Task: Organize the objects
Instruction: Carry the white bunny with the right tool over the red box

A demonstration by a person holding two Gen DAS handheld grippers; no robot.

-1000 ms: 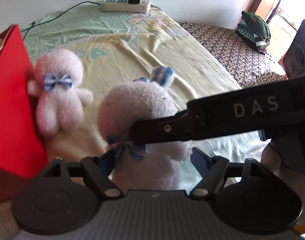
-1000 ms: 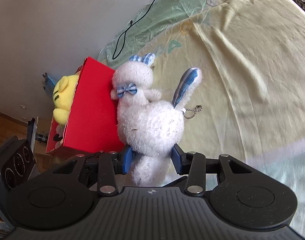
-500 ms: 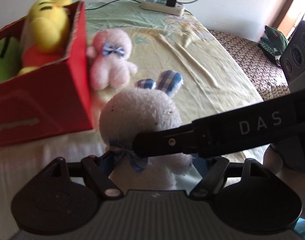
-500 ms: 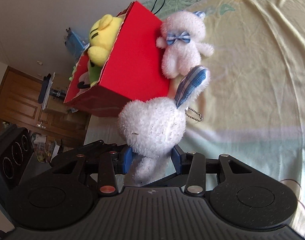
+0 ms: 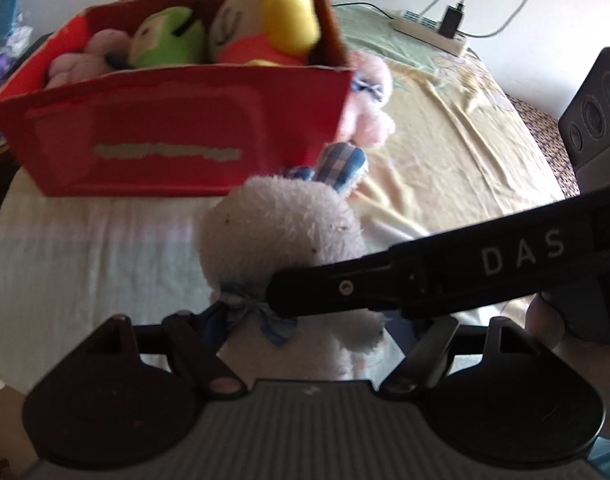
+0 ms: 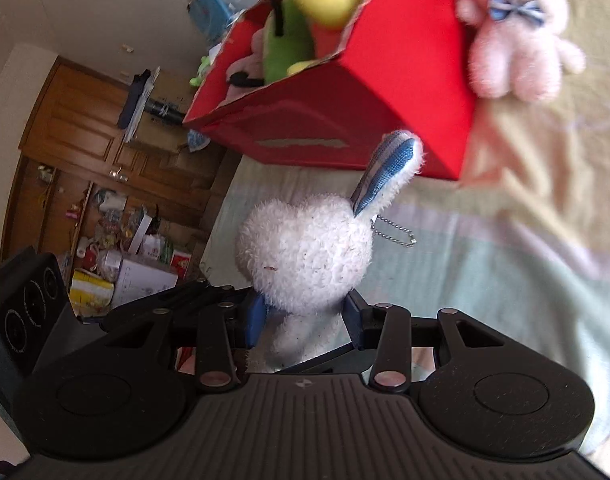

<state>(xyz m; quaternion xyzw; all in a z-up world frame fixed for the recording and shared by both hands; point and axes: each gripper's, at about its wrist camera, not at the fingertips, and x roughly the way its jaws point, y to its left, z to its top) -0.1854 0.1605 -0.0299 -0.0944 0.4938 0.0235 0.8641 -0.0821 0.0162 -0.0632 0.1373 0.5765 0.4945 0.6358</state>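
Both tongs clenched on white bunny, L tongs & R tongs, held above bed just before red box. Pink bear leans on box's side.

Left gripper: black body, ribbed housing, two round discs, blue finger pads.
Right gripper: black, silver pivot screws, blue pads.
Marking: white "DAS" lettering on arm.

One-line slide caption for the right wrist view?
Right gripper holds a white plush bunny before a red box of stuffed toys; a pink plush bear leans against the box.
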